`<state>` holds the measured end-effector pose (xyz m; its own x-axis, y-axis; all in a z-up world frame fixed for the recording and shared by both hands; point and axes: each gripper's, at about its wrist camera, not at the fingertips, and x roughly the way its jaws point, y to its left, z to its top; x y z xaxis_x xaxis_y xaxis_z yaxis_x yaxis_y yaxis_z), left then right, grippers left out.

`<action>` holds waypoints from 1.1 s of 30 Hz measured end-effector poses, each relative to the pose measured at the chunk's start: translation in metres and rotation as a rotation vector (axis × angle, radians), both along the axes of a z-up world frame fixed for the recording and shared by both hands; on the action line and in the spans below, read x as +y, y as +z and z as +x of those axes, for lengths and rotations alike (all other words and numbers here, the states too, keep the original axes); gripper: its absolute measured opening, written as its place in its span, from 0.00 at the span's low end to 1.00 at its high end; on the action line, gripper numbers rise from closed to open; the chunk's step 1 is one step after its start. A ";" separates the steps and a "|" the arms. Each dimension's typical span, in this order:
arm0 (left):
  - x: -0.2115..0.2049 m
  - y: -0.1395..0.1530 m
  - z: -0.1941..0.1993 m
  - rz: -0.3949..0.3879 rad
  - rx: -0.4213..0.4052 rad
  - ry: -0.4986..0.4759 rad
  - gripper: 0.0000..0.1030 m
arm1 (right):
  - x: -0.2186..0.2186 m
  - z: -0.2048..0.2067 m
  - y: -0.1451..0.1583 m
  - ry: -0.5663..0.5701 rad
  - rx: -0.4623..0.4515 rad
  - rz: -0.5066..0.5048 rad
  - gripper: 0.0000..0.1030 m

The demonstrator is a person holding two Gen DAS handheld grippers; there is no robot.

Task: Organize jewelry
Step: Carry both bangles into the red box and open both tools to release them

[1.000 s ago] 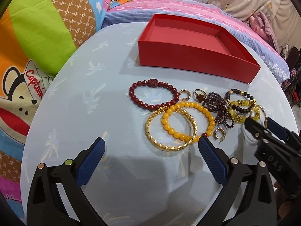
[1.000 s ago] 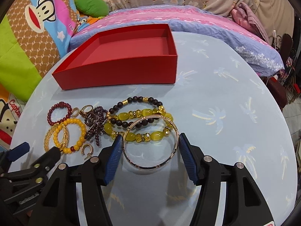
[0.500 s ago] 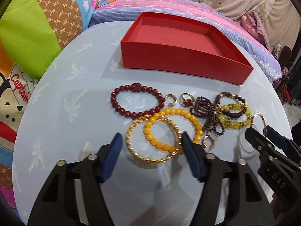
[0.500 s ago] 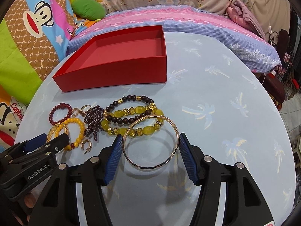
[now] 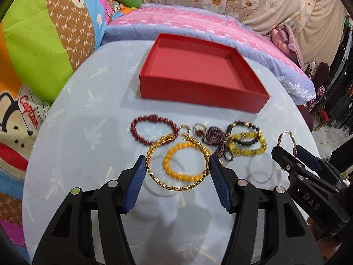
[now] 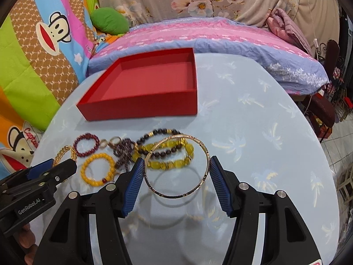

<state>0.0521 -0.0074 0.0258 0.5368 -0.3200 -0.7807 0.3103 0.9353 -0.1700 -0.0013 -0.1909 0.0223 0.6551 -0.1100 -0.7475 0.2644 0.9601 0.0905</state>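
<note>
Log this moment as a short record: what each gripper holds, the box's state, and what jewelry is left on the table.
left gripper: shut on gold chain bangle, lifted off the table
right gripper: shut on thin gold bangle, lifted off the table
red box: open, nothing inside
left on table: dark red bead bracelet, orange bead bracelet, yellow-and-black bead bracelets, purple beaded piece, small rings
</note>
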 end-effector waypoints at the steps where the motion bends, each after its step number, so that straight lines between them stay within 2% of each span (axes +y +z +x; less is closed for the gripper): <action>1: -0.001 0.007 0.003 -0.004 -0.013 -0.004 0.54 | -0.001 0.004 0.007 0.007 -0.013 0.005 0.56; 6: -0.014 0.039 0.031 0.006 -0.107 -0.028 0.54 | -0.008 0.036 0.035 0.045 -0.066 0.001 0.56; 10: -0.028 0.058 0.077 -0.008 -0.148 -0.043 0.54 | -0.023 0.087 0.056 0.076 -0.085 0.025 0.56; 14: -0.042 0.063 0.122 0.014 -0.176 -0.041 0.54 | -0.039 0.143 0.064 0.085 -0.079 0.044 0.56; 18: -0.059 0.052 0.174 0.032 -0.143 -0.050 0.54 | -0.048 0.197 0.054 0.112 -0.032 0.059 0.56; 24: -0.077 0.022 0.234 0.077 -0.078 -0.062 0.54 | -0.061 0.257 0.022 0.119 0.061 0.100 0.56; 33: -0.096 -0.004 0.277 0.119 -0.009 -0.079 0.54 | -0.067 0.299 -0.007 0.104 0.145 0.080 0.56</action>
